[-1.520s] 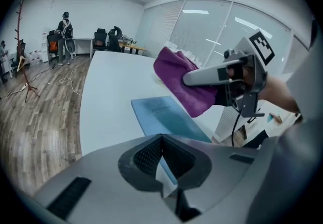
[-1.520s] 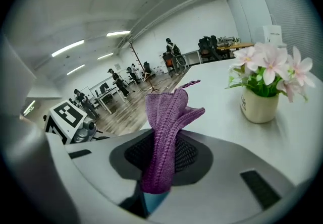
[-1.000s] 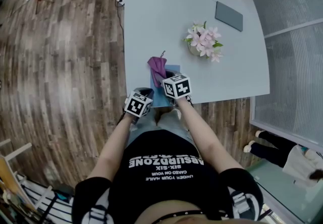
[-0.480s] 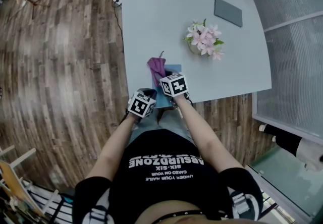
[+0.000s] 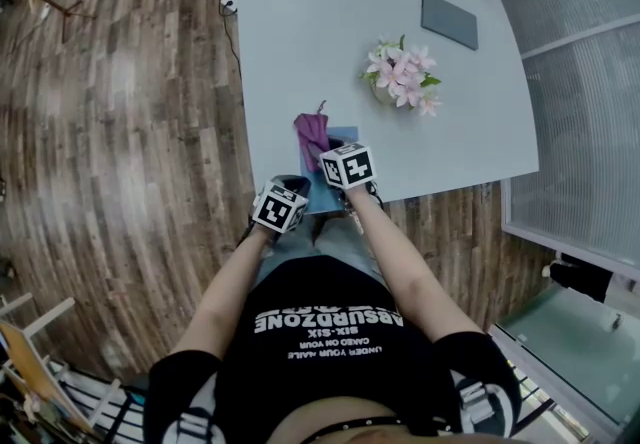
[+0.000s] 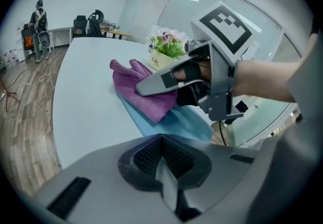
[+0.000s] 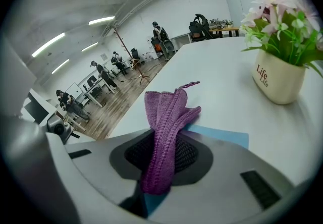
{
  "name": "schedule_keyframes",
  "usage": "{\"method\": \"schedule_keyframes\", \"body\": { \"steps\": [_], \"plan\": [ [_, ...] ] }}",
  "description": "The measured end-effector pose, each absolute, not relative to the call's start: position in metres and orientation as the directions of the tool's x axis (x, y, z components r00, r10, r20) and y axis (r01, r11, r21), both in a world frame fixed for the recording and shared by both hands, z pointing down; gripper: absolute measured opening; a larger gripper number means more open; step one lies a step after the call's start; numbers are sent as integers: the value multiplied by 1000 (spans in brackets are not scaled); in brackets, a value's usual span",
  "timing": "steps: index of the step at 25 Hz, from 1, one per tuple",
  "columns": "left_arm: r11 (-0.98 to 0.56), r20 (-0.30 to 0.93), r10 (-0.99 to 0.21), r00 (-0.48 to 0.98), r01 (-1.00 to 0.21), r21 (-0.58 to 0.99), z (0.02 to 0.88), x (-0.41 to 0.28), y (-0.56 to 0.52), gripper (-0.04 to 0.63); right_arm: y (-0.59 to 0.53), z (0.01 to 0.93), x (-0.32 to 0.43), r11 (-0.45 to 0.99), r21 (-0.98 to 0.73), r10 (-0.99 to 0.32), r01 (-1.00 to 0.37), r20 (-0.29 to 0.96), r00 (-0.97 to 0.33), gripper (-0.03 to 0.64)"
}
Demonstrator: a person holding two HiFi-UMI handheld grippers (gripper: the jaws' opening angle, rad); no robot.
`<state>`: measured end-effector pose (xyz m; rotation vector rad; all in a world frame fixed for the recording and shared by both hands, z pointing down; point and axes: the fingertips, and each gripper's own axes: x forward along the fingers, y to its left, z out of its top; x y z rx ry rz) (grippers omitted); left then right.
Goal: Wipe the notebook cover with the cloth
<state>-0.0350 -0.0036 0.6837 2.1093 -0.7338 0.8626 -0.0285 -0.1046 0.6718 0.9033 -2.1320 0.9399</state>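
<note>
Open-plan office: desks (image 7: 76, 90), chairs (image 6: 81, 24)

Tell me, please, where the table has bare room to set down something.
The table is bare along its left half beyond the cloth, and right of the flower pot, before the dark pad. Crowded: the near edge, where the right gripper holds the cloth over the blue notebook.

Purple cloth (image 7: 164, 137), blue notebook (image 6: 176, 122) — pale-grey table (image 5: 310, 22); pink flowers (image 5: 403, 75)

Flower pot (image 5: 400, 82), dark pad (image 5: 449, 20)
</note>
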Motion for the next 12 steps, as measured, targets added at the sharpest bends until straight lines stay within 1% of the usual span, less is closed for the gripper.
{"method": "schedule_keyframes", "body": {
  "steps": [12],
  "plan": [
    [-542, 767, -234, 597, -735, 407, 684, -35, -2, 15, -109, 668, 3, 457, -369, -361, -810, 755, -547, 88]
  ]
}}
